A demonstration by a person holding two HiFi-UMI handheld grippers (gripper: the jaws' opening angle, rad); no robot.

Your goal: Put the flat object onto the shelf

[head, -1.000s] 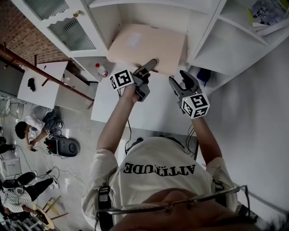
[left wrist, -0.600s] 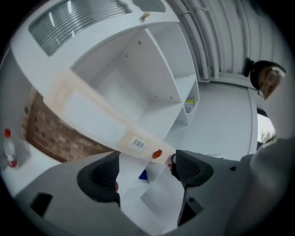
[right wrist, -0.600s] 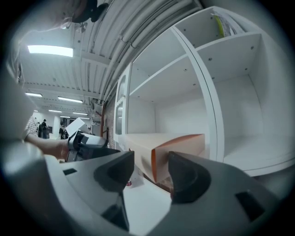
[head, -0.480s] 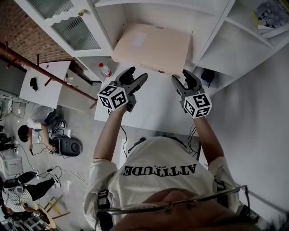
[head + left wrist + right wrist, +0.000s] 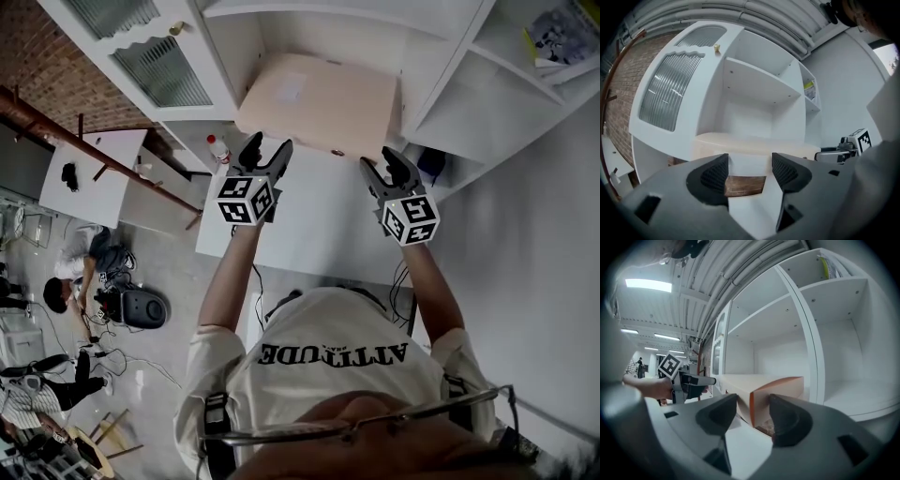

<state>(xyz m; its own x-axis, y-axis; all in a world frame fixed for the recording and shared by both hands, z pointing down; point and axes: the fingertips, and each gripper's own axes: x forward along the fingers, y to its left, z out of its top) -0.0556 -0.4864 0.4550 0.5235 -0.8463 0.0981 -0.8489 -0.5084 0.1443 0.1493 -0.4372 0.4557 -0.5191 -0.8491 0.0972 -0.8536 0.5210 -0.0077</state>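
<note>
My left tongs (image 5: 267,150) (image 5: 750,171) hang just short of the white cabinet. Their jaws are closing with nothing between the pads; I see only the ledge (image 5: 309,230) and a strip of brown past them. My right tongs (image 5: 382,167) (image 5: 753,416) are level with them and well apart to the side, jaws spread and gripping nothing. In the right gripper view, the near corner of the flat box (image 5: 319,98) (image 5: 764,385) shows in the gap, but the pads are not pressing on it.

The box is pale peach and lies flat on the bottom board of the cabinet's middle compartment (image 5: 309,33), its front edge towards me, close to both pairs of tips. To the left a bottle (image 5: 217,148) with a red cap stands beside the cabinet, under the open ribbed-glass door (image 5: 164,70) (image 5: 670,89).
</note>
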